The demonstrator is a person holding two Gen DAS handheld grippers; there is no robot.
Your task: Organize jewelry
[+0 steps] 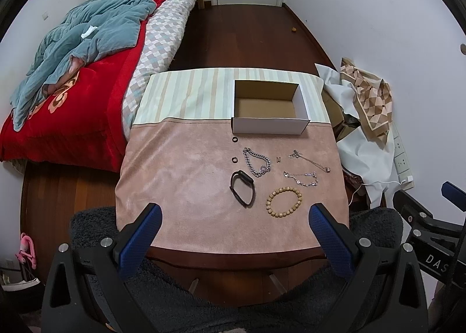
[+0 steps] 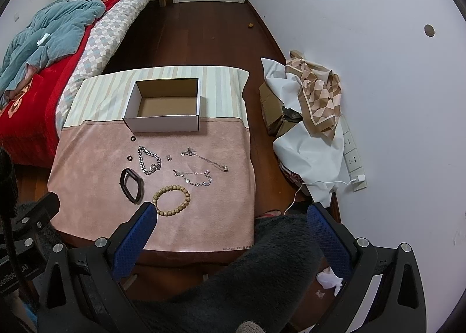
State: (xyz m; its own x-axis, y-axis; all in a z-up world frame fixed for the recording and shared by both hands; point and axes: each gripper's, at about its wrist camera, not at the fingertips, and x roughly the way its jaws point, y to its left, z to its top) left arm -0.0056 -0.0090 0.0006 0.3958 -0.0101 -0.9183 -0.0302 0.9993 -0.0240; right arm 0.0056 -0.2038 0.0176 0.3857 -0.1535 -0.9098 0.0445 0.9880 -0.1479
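- Left wrist view: your left hand-held gripper [image 1: 234, 215] hangs above the near edge of the bench [image 1: 180, 164], fingers spread wide with nothing between them.
- The open cardboard box [image 1: 269, 107] stands at the far side of the bench, where the striped cloth meets the pink cloth.
- Near the box lie two small dark rings [image 1: 234, 139], a silver chain bracelet [image 1: 256, 161], a black wristband [image 1: 243, 191] and a wooden bead bracelet [image 1: 284, 201], all apart from the box.
- Two thin silver chains [image 1: 304, 178] lie to the right of the chain bracelet.
- Right wrist view: your right hand-held gripper [image 2: 231, 216] is open as well and holds nothing; its left finger [image 2: 137, 234] overlaps the edge of the wooden bead bracelet [image 2: 172, 199] in the picture; contact cannot be judged.
- The cardboard box [image 2: 164, 108] shows a bare brown floor.
- A bed [image 2: 43, 50] with a red cover stands to the left of the bench.
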